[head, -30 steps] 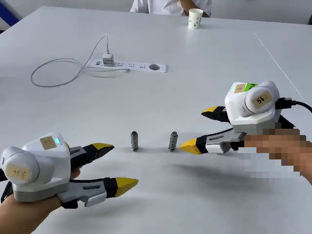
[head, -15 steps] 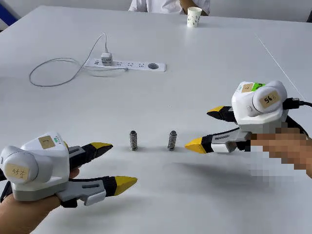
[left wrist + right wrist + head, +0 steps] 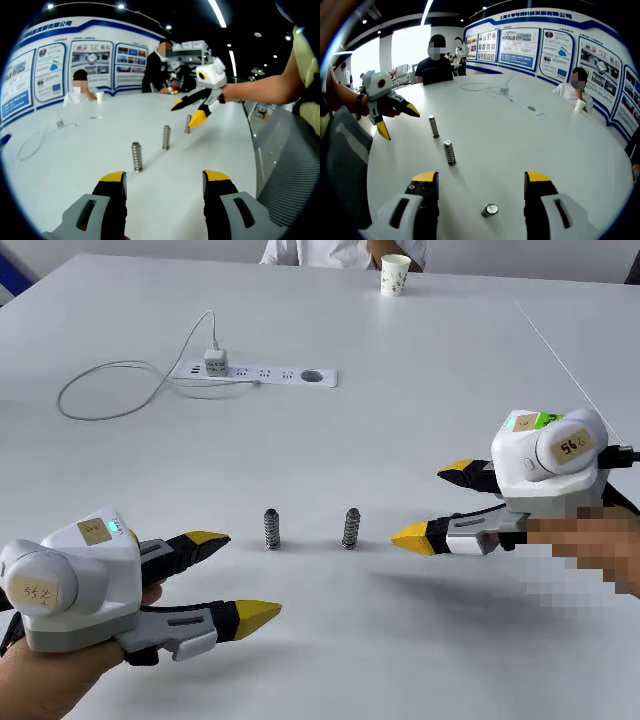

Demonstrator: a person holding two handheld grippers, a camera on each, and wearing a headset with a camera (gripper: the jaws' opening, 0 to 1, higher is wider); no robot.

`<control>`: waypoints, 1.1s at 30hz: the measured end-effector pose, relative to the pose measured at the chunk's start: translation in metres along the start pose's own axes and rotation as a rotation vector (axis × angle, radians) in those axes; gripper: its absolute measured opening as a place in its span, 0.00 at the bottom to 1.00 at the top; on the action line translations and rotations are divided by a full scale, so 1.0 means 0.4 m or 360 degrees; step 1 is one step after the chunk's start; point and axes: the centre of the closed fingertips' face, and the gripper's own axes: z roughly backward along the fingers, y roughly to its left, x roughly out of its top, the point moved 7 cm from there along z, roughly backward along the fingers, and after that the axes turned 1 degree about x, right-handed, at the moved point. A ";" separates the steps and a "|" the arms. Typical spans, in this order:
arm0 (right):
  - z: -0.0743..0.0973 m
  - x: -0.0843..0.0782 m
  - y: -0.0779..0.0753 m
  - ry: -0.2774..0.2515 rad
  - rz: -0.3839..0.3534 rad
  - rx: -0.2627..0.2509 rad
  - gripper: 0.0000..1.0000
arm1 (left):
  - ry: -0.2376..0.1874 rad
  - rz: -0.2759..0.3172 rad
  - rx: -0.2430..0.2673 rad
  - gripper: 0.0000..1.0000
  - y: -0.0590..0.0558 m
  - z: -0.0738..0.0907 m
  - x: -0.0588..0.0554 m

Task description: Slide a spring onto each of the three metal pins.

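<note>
Both claws are spread wide and hold nothing. In the head view the left gripper (image 3: 232,577) sits low at the near left of the white table (image 3: 400,390), its yellow tips aimed toward the middle. The right gripper (image 3: 433,503) hangs at the right, its tips pointing back the other way. Between them two coils stand upright on the table, well apart from each other: the first spring (image 3: 271,529) nearer the left gripper and the second spring (image 3: 351,528) nearer the right one, neither touched. Farther back lie a power strip (image 3: 257,373) with a plug in it and a paper cup (image 3: 395,275) at the far edge. The left gripper view looks down the row and adds a third spring (image 3: 188,123), which stands just beside the lower yellow tip of the right gripper; it is small there, but coils can be made out. The right gripper view looks at that same piece from above, as a round metal top on the table low between its own parted jaws. The other two stand in line beyond it, toward the left gripper. The two gripper views also take in wall boards with blue borders and people around the table.
</note>
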 end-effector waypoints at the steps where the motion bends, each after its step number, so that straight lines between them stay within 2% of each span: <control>1: 0.003 -0.003 0.000 0.0003 -0.0002 -0.0004 0.71 | 0.0001 0.0000 0.0001 0.62 0.000 0.000 0.000; 33: 0.075 -0.082 0.011 0.0011 -0.0057 -0.0052 0.71 | -0.0006 0.0012 0.0006 0.64 -0.005 0.005 0.002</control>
